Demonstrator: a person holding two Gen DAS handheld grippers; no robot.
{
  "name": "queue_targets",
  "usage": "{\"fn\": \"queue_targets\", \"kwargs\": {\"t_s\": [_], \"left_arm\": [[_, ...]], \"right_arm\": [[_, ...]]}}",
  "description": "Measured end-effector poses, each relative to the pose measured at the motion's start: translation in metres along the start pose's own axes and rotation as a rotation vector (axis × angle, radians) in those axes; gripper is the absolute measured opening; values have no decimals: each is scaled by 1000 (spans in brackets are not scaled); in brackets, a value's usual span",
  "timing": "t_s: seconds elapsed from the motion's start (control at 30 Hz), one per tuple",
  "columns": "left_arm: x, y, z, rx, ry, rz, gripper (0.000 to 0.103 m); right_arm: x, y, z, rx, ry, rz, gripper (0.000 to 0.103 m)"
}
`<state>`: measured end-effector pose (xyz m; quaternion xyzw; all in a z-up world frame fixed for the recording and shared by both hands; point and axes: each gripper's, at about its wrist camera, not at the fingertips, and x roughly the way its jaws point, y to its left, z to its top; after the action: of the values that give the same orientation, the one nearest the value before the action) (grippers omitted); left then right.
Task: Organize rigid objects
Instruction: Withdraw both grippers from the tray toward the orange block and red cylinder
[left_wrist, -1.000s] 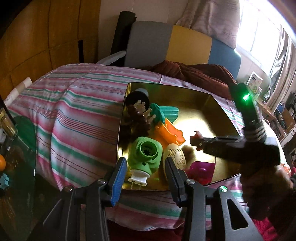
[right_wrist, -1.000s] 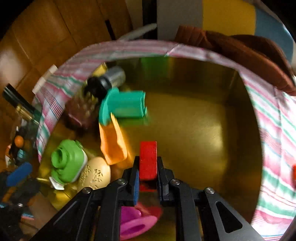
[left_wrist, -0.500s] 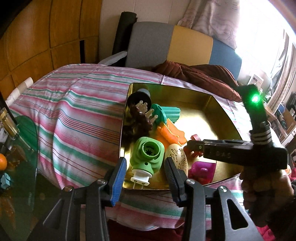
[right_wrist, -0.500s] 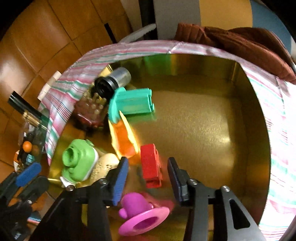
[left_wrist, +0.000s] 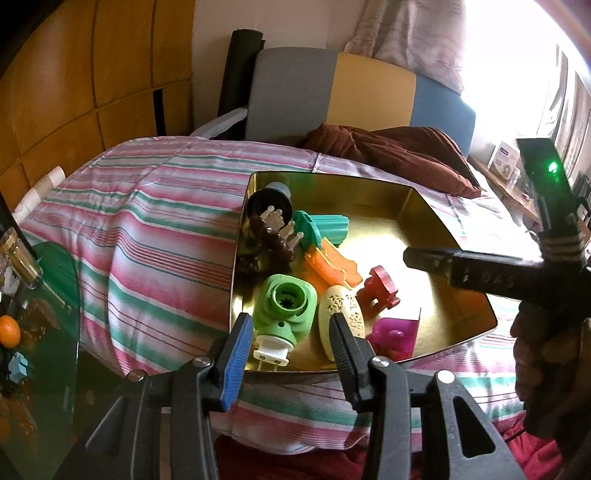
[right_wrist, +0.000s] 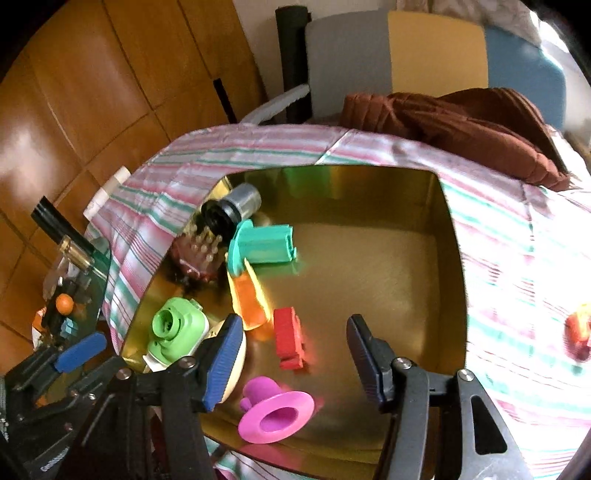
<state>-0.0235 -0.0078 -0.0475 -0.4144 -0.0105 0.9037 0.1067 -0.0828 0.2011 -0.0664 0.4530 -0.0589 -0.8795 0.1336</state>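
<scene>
A gold tray (left_wrist: 436, 218) (right_wrist: 424, 280) sits on the striped cloth and holds several rigid objects. A red block (right_wrist: 290, 338) (left_wrist: 378, 290) lies free on the tray floor beside an orange piece (right_wrist: 249, 301), a teal piece (right_wrist: 264, 243), a green plug-in device (left_wrist: 286, 308) (right_wrist: 177, 330), a cream oval (left_wrist: 341, 314) and a magenta funnel shape (right_wrist: 275, 410). My right gripper (right_wrist: 295, 360) is open and empty, raised just above and behind the red block. My left gripper (left_wrist: 291, 360) is open and empty at the tray's near edge.
A black and silver cylinder (right_wrist: 231, 206) and a brown pegged piece (right_wrist: 199, 253) lie in the tray's left corner. A brown garment (right_wrist: 461, 125) lies behind the tray. A glass side table (left_wrist: 33, 314) with small items stands at left. A red object (right_wrist: 578, 338) lies on the cloth at right.
My right gripper opened and let go of the red block, which now lies on the tray floor. The gripper then pulled back and up. My left gripper stayed nearly still.
</scene>
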Motion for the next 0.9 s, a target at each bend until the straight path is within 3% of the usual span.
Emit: {"fn": "queue_targets", "kwargs": {"t_s": [0.23,0.47,0.7,0.9], "left_arm": [[-4,-9,1,29,-9,2,43],[-7,-18,2,55,-13,0,43],[-9,-33,6,103,-22,-3,43],[-10,-53,13,152,-30,-19,43]], "right_arm": [[-23,-16,0,5,-47,-42,64],[-46,-56,-1,60,-87,-111,66],[-75,-116,-3,130,-118,-227,69],[-99,-190,-16,252,-145,-386,73]]}}
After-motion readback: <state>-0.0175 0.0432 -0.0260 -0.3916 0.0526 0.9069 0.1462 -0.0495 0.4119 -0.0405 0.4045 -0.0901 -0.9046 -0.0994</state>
